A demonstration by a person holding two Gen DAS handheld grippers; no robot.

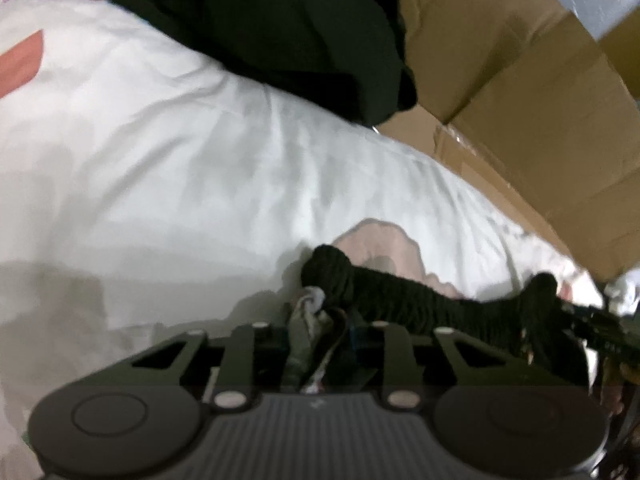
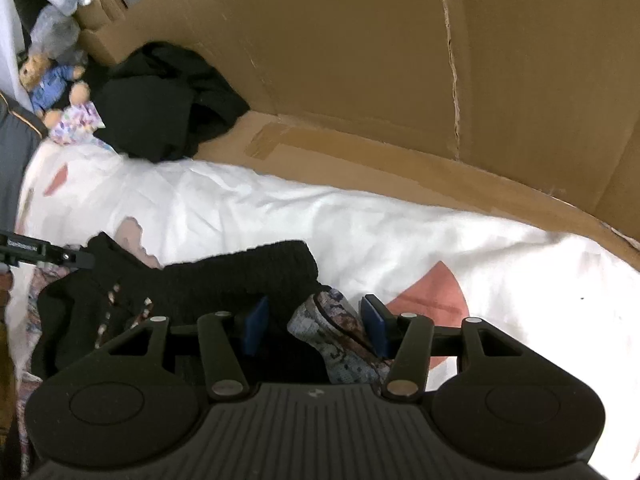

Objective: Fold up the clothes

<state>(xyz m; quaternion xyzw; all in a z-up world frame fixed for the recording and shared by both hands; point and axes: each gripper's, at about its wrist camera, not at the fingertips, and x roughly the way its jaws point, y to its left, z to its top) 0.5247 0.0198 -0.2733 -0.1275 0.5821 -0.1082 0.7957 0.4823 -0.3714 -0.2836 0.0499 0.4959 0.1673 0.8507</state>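
A black ribbed knit garment (image 2: 240,276) with a patterned woven lining lies on smooth, wrinkled white cloth bedding (image 2: 360,224), beside matt brown cardboard (image 2: 360,60) with glossy tape.

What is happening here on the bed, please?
A person is folding clothes with a tool in each hand. The left tool is shut on a bunched edge of the patterned garment, which has black knit trim. The right tool straddles another part of the same garment, but its blue pads do not yet press it. The garment lies on a white sheet, beside cardboard. A dark clothes pile waits further back.
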